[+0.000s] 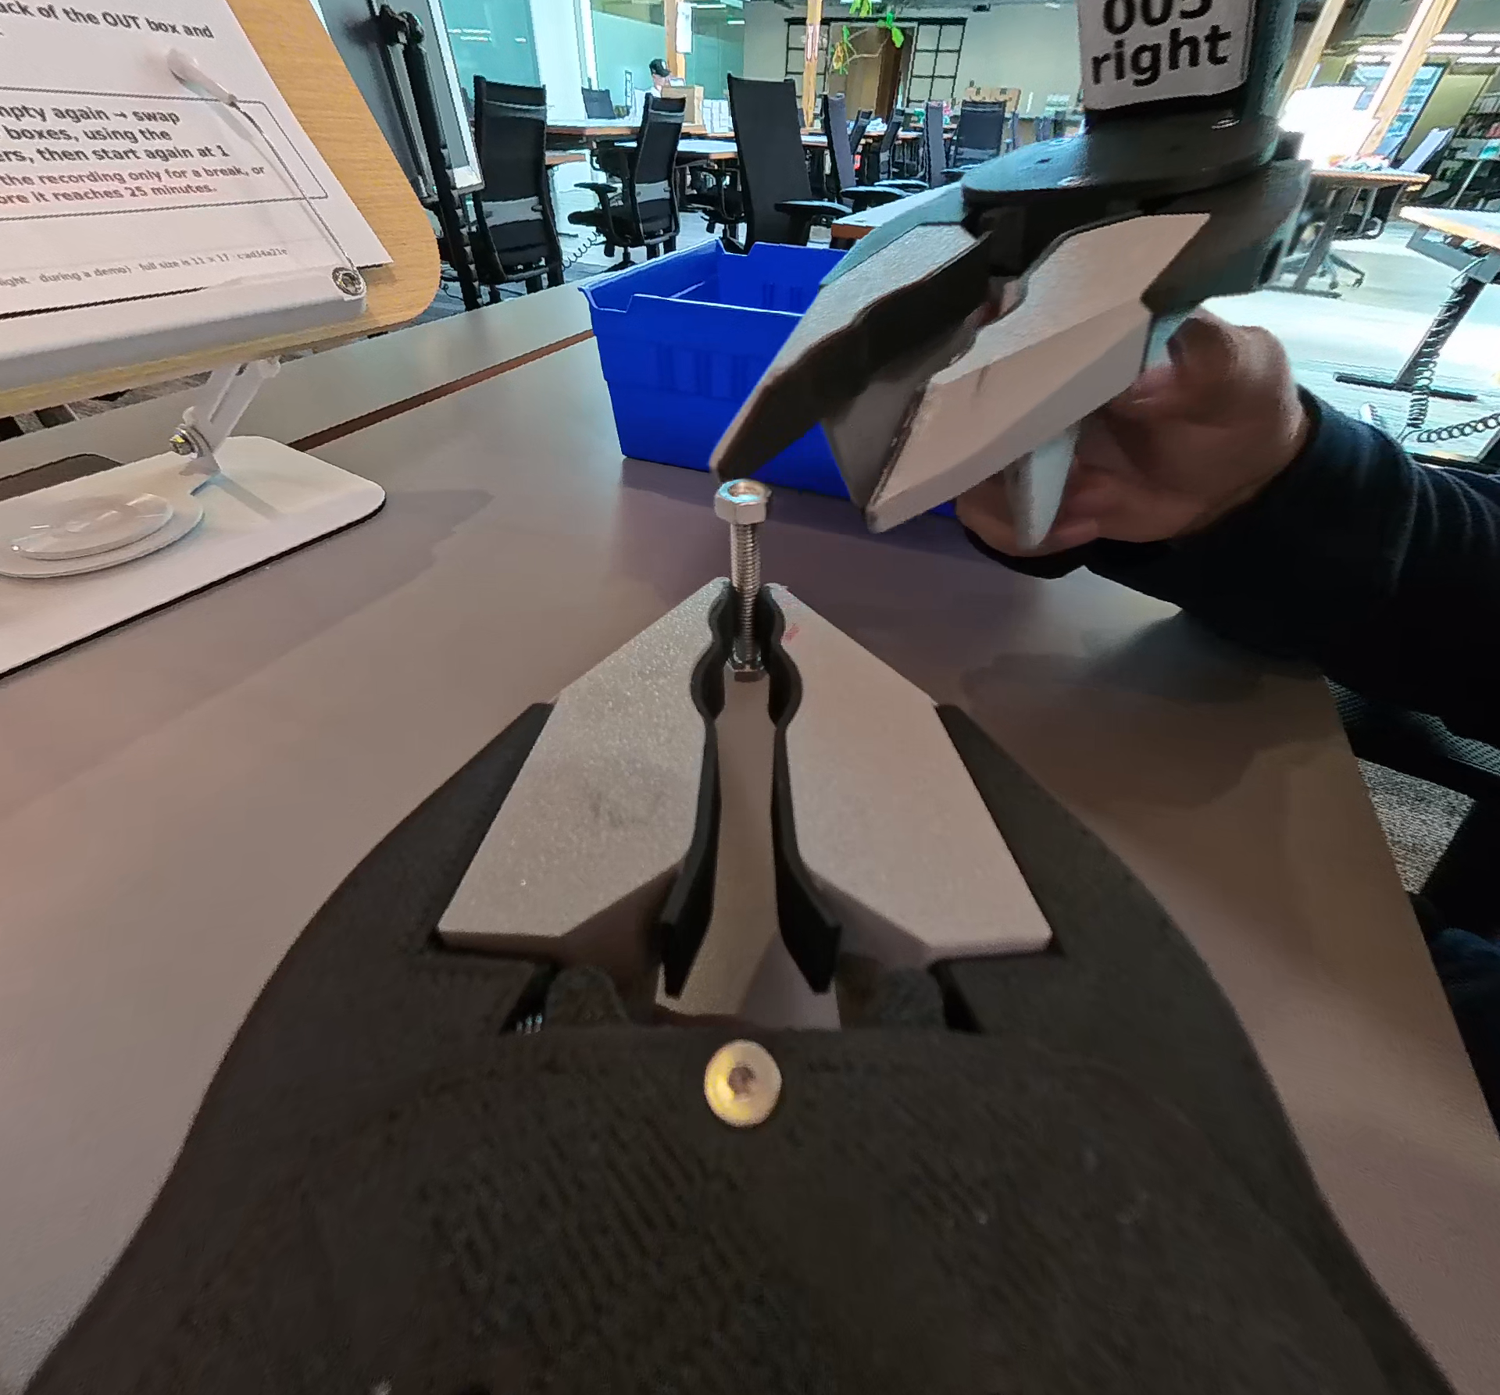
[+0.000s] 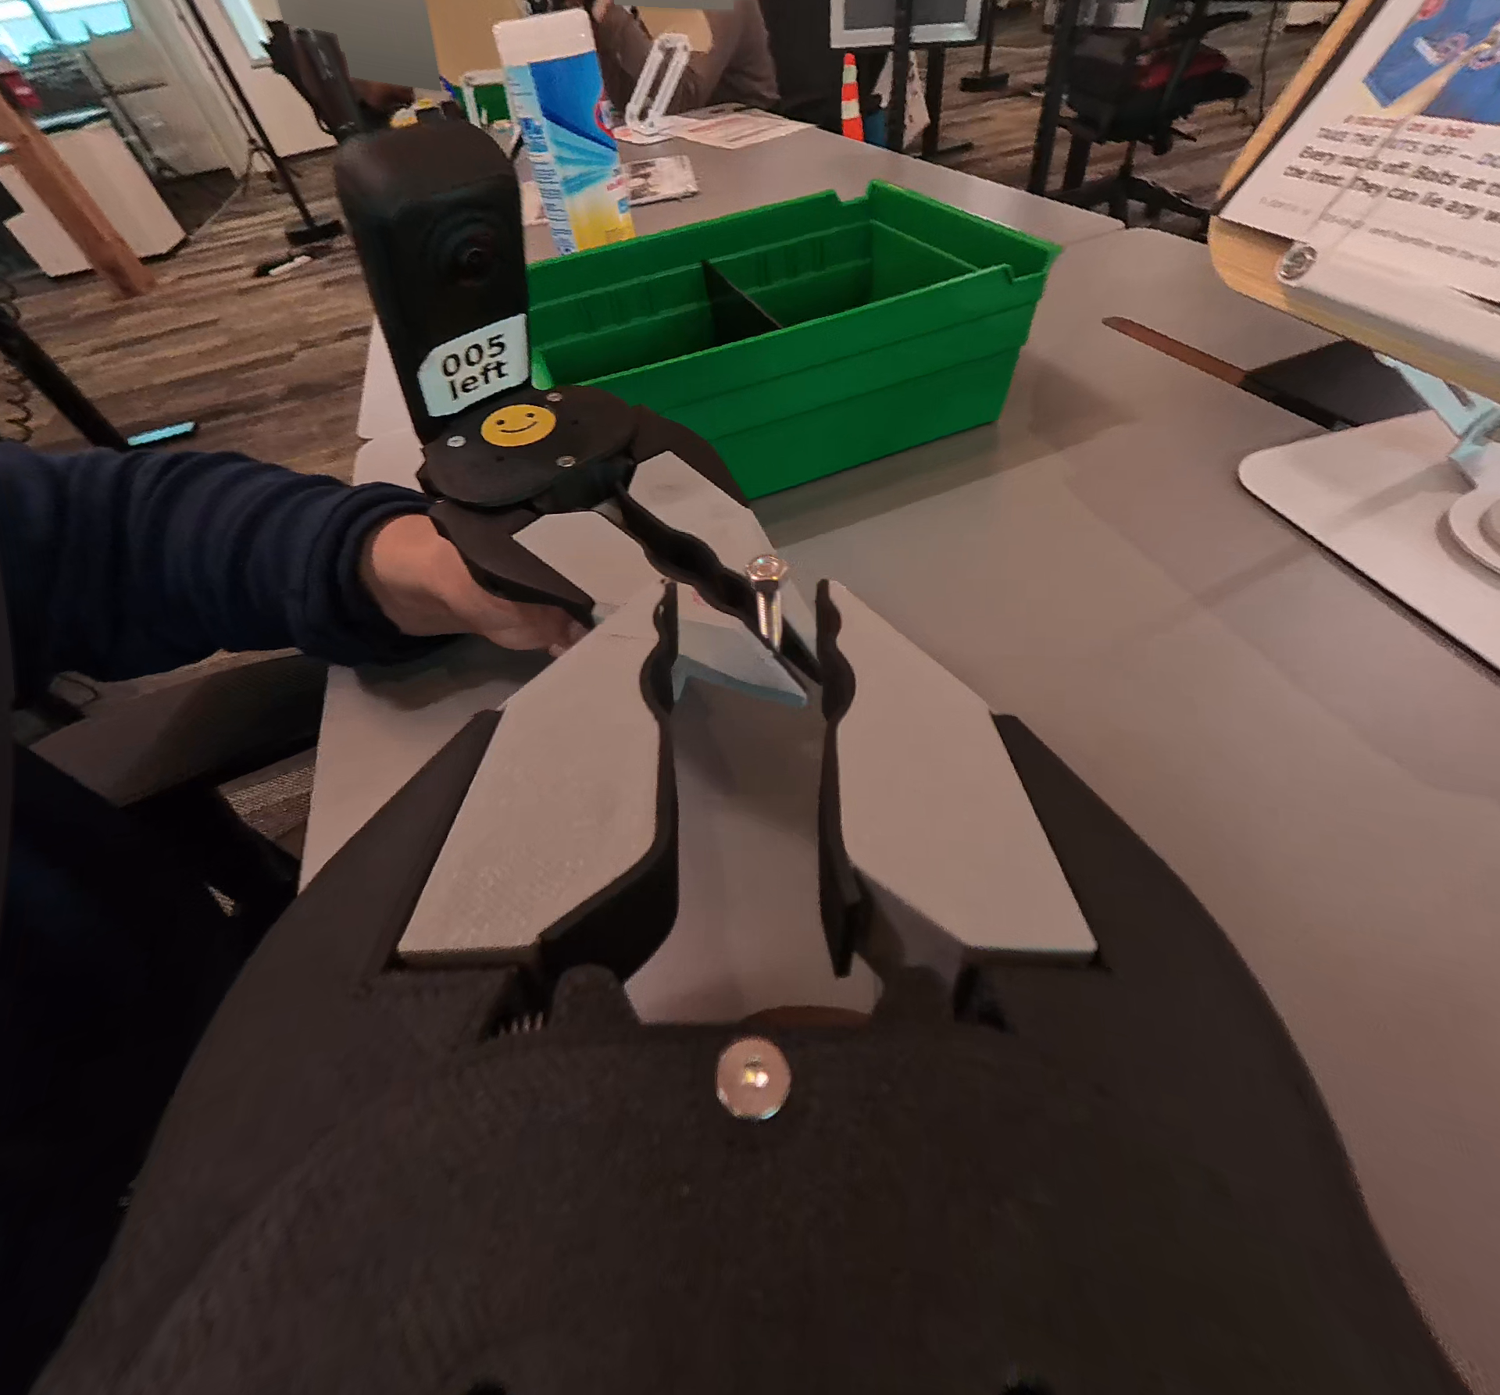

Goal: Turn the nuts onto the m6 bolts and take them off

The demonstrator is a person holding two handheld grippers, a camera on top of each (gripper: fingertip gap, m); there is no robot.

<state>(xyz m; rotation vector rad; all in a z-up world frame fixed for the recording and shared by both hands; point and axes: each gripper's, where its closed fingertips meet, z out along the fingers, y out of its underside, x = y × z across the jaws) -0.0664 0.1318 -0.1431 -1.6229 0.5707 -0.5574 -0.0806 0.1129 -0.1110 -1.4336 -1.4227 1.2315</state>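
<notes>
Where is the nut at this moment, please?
In the left wrist view the nut sits at the top of the upright bolt, which the left gripper clamps; the open right gripper is just above it.

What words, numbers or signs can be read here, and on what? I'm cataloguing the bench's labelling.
I don't copy wording; these things carry it:
White label on the right hand-held gripper: black print, legible.
Second white label on the left hand-held gripper: legible.
Printed sheet on a stand: partly legible.
Picture sheet: blurred.
Bottle: blurred.
Yellow smiley sticker: no words.
</notes>
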